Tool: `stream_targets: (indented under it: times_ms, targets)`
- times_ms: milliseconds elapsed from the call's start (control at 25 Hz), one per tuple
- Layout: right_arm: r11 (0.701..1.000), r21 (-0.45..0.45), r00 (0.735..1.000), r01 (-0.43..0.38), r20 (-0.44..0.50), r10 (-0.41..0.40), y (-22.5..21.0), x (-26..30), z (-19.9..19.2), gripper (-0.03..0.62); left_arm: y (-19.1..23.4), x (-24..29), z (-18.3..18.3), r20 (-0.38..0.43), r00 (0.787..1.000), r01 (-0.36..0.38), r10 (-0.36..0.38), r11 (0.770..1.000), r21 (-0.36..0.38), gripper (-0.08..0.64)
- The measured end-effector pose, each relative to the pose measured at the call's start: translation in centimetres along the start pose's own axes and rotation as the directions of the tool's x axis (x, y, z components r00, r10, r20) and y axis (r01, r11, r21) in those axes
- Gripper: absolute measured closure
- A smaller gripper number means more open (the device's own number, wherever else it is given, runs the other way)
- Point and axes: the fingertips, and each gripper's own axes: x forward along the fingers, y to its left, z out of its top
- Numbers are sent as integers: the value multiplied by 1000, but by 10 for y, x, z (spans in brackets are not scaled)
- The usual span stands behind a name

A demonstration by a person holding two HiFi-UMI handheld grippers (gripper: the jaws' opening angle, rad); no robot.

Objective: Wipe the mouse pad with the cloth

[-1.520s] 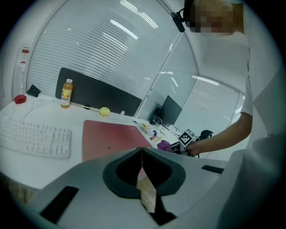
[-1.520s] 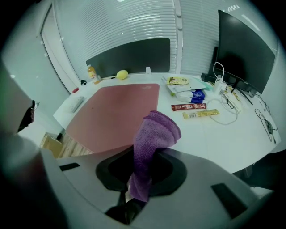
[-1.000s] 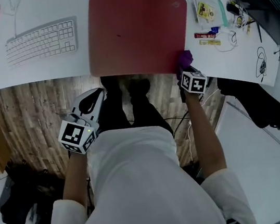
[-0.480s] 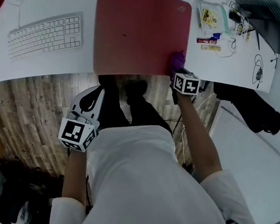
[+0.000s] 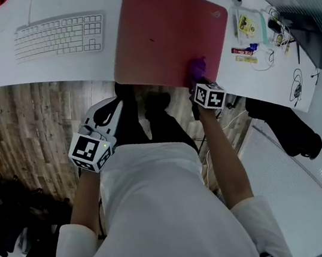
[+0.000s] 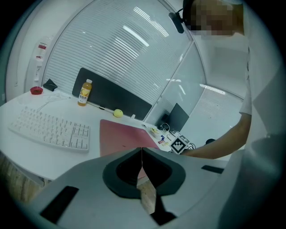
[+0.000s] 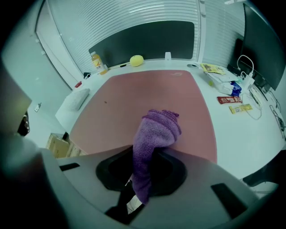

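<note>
A large red mouse pad [image 5: 167, 33] lies on the white desk, also seen in the right gripper view [image 7: 143, 103] and the left gripper view [image 6: 123, 136]. My right gripper [image 5: 200, 79] is shut on a purple cloth [image 7: 154, 134], whose bunched end [image 5: 197, 68] rests on the pad's near right edge. My left gripper [image 5: 107, 112] hangs below the desk's front edge over the wooden floor, its jaws shut with nothing between them [image 6: 142, 163].
A white keyboard [image 5: 58, 37] sits left of the pad. Small packets and cables [image 5: 252, 35] lie to the right. At the desk's back stand a drink bottle [image 6: 84, 93], a yellow ball [image 7: 136, 60] and a dark monitor base [image 7: 143, 42]. The person's legs are under the desk.
The right gripper with the cloth has slid left along the pad's near edge, from its right corner onto the pad. The left gripper has stayed put.
</note>
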Motion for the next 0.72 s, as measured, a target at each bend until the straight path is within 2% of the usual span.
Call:
stream_targets:
  times_ms: [720]
  targets:
    - [991,-31,992,-127,-12,127,90,22,15,508,27,-25,-3,25,999,-46,47,998,-39,541]
